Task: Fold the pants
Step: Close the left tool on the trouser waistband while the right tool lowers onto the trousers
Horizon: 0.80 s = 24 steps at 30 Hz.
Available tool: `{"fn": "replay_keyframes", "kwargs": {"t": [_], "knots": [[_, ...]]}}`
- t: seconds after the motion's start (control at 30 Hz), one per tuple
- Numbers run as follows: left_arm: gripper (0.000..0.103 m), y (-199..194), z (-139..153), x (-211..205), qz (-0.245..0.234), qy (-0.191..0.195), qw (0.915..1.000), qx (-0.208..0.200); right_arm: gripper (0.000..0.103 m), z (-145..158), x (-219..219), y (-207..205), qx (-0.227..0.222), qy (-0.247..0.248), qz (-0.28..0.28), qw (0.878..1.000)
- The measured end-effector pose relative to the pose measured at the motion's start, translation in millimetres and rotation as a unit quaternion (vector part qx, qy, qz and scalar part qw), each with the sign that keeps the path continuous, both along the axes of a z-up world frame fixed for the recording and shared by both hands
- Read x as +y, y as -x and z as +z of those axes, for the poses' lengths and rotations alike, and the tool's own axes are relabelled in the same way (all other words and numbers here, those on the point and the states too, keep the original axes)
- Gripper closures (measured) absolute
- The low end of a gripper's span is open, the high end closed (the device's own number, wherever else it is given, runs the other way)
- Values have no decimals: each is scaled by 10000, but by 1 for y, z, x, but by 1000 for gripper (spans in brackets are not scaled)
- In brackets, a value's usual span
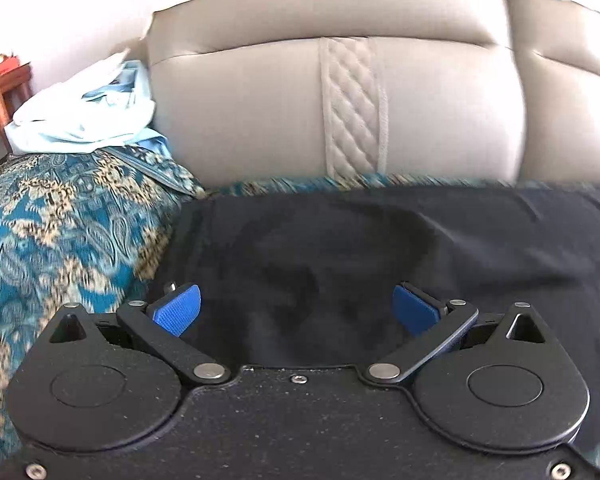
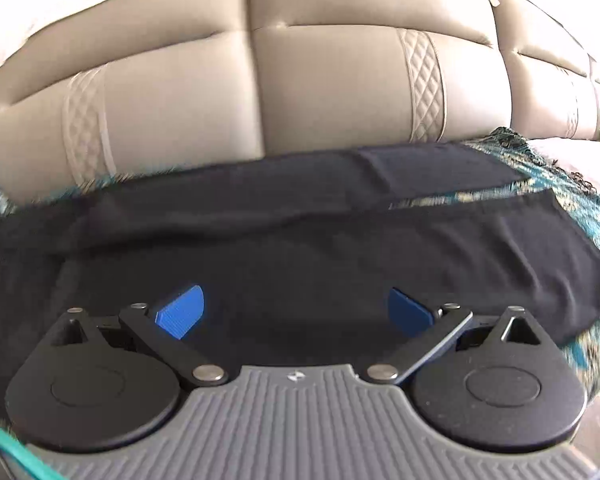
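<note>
Nearest, the left gripper [image 1: 296, 310] and the right gripper [image 2: 296, 312] both hang low over the black cloth pants [image 2: 300, 256], each with its two blue pads spread wide apart and holding nothing, probably poised to pinch an edge. One pair of pants lies flat across the teal patterned seat cover [image 1: 60, 220], its two legs side by side, likely smoothed for folding. Behind the pants rises the beige leather sofa back [image 1: 260, 108]; left of the pants sits one crumpled pale-blue garment [image 1: 88, 116].
</note>
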<state>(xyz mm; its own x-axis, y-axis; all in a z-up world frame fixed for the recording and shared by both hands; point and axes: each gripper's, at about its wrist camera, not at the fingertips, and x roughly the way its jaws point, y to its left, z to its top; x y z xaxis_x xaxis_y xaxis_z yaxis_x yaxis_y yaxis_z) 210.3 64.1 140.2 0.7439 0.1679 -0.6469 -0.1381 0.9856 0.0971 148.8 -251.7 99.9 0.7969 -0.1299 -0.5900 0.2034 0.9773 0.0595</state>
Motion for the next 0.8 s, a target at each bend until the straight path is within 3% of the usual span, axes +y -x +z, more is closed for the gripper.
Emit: {"fn": "replay_keyframes", "kwargs": {"t": [0.17,0.33,0.43,0.57,0.8], "knots": [[0,-79,-4,35,704,522,9961,-23,0,12,-24,-58,-1,-402,-348,9986],[0,-147,-30,64,1481,339,9883,131,0,14,-39,-116,61,-521,-536,9972],[0,-181,-50,84,1936,519,9793,279,0,12,-47,-145,119,-584,-638,9962],[0,-211,-75,106,2423,801,9662,377,0,8,-53,-179,162,-592,-807,9948],[0,-251,-109,123,3000,768,9494,526,0,-7,-49,-209,212,-475,-863,9949]]}}
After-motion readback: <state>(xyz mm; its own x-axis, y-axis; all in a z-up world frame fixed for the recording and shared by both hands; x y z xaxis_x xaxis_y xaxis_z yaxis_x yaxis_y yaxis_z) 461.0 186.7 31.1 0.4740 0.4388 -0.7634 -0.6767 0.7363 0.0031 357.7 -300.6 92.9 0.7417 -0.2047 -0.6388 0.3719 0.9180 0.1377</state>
